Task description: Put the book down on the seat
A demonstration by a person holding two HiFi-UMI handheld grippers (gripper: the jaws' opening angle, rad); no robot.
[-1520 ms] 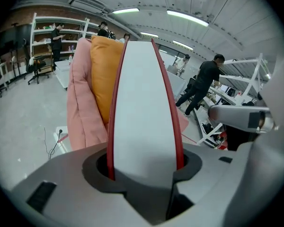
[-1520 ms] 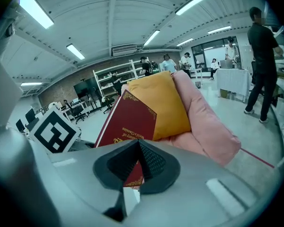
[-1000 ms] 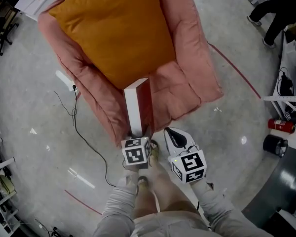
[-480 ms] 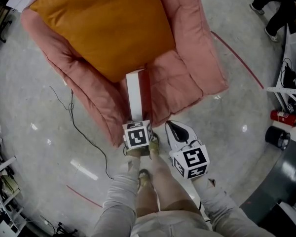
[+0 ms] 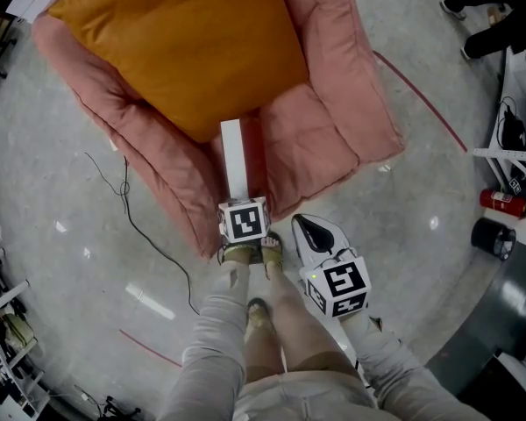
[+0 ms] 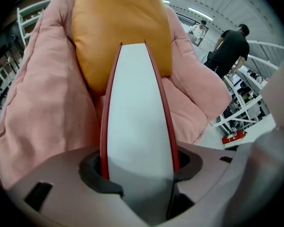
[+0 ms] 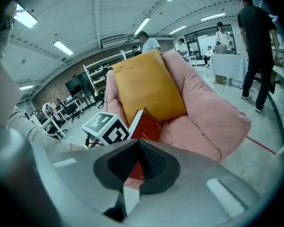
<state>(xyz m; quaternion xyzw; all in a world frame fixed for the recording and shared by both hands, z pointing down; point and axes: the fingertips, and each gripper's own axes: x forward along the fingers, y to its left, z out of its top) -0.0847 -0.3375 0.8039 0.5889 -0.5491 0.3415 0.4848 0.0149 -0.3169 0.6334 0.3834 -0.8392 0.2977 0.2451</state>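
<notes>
A red-covered book (image 5: pixel 235 160) with white page edges stands on edge in my left gripper (image 5: pixel 244 207), which is shut on its near end. The book reaches out over the front of the pink armchair's seat (image 5: pixel 307 139), just in front of a big orange cushion (image 5: pixel 184 42). In the left gripper view the book (image 6: pixel 137 112) fills the gap between the jaws of the left gripper (image 6: pixel 138 167). My right gripper (image 5: pixel 314 235) hangs to the right, short of the chair, shut and empty. Its own view shows the book (image 7: pixel 146 124) and the left gripper's marker cube beyond the right gripper (image 7: pixel 138 162).
A black cable (image 5: pixel 136 226) trails over the concrete floor left of the chair. A red floor line (image 5: pixel 421 99) runs at the right, near a fire extinguisher (image 5: pixel 503 203) and a black bin (image 5: pixel 493 237). People (image 5: pixel 500 24) stand at the far right.
My left gripper has carried the book a little forward, further over the front of the seat. The right gripper has stayed about where it was.
</notes>
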